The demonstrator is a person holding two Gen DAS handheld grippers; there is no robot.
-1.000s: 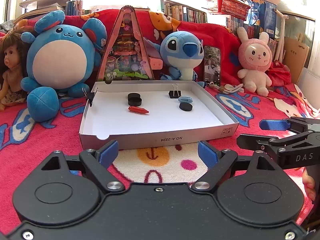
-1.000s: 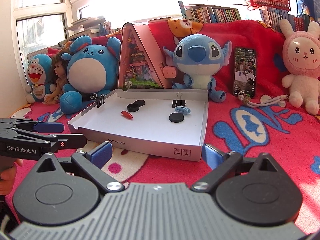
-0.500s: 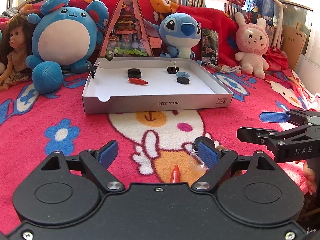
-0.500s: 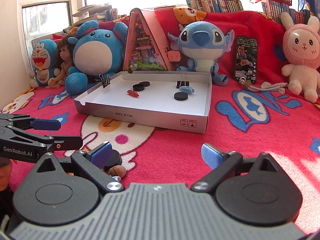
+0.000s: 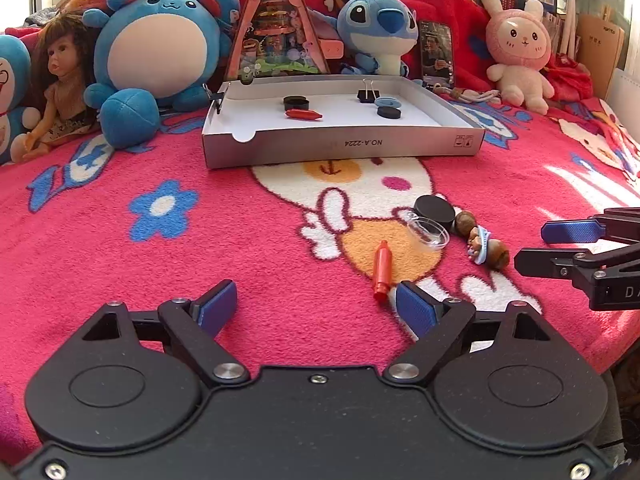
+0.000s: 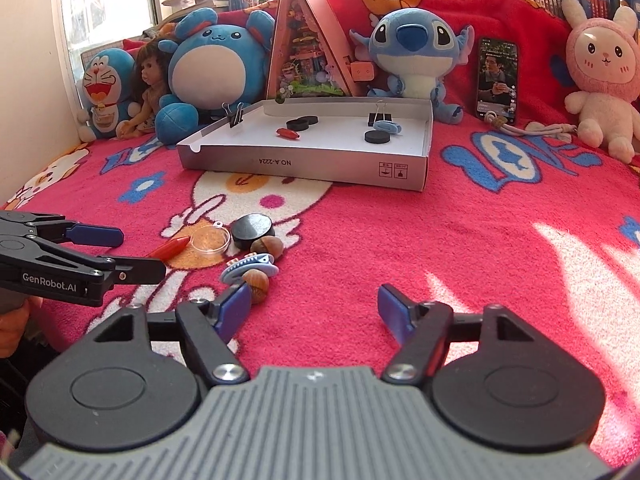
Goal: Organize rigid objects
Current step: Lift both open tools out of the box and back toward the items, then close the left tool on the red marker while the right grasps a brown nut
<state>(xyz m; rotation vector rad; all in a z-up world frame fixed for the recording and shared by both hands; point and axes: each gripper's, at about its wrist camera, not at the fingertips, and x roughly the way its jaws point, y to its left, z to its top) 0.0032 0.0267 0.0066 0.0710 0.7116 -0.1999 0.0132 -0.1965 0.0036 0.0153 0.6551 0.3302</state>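
Red fleece blanket (image 5: 240, 240) with cartoon prints covers the bed in front of you. Going from left to right, your left gripper (image 5: 316, 306) is released, its blue pads wide apart with only blanket between them. Just beside its right pad lies a red crayon-shaped piece (image 5: 381, 266), on the blanket. A little farther right you see a clear round lid (image 5: 429, 231), a black disc (image 5: 434, 208) touching it, two brown nuts (image 6: 267, 247), and a light blue clip (image 6: 249, 267) that leans on the nearer nut. Your right gripper (image 6: 314, 306) is also released; its jaws have just been closing, but nothing is between them. Its left pad stands close by the nearer nut; I cannot tell if it touches.

Farther back is the white cardboard tray (image 5: 344, 146). Inside it you have black discs, one red piece, one blue clip and binder clips at the walls. Plush toys sit behind the tray.
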